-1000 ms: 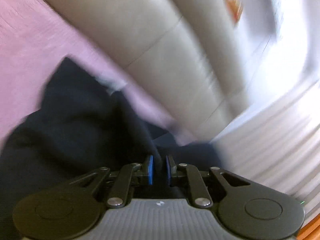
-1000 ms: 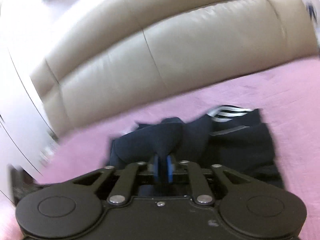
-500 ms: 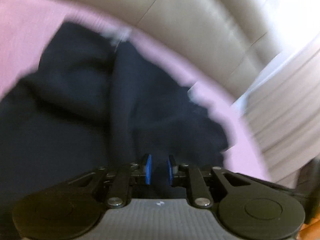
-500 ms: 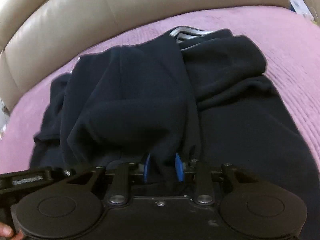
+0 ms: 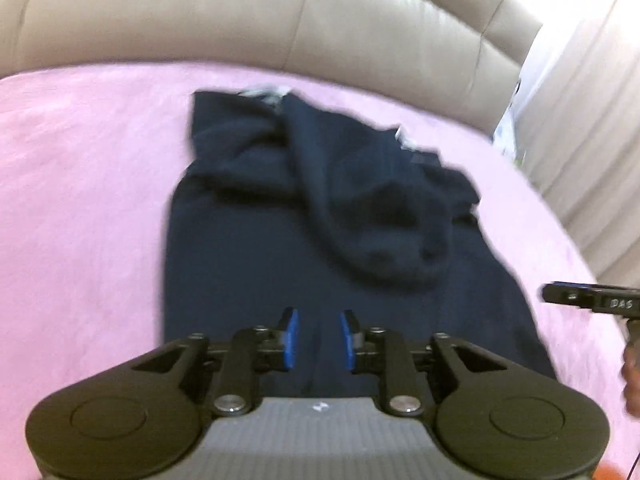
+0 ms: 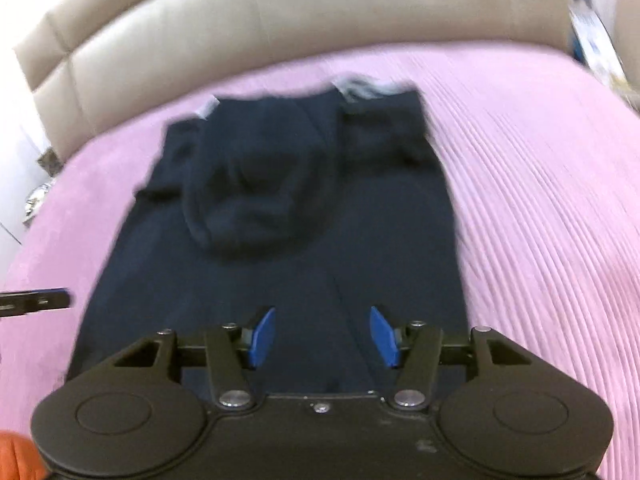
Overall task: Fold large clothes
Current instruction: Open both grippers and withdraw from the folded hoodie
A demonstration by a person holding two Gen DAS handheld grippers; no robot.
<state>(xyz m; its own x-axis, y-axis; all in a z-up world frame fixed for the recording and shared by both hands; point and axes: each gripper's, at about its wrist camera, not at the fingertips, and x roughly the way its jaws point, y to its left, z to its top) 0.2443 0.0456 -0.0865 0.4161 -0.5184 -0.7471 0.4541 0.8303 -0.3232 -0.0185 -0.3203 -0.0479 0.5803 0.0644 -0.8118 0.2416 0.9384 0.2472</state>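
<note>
We hold our left gripper [image 5: 319, 338] and right gripper [image 6: 322, 336] above the dark navy fleece garment [image 5: 320, 240] on the pink ribbed bedspread [image 6: 540, 200], both with blue pads apart and empty.

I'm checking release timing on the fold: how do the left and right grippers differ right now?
The right gripper gapes wider than the left gripper, whose blue pads stand closer together. The left gripper's body has a grey ribbed top; the right gripper's is plain black. Both are open, hold nothing, and hang over the near end of the dark garment on the pink bedspread.
</note>
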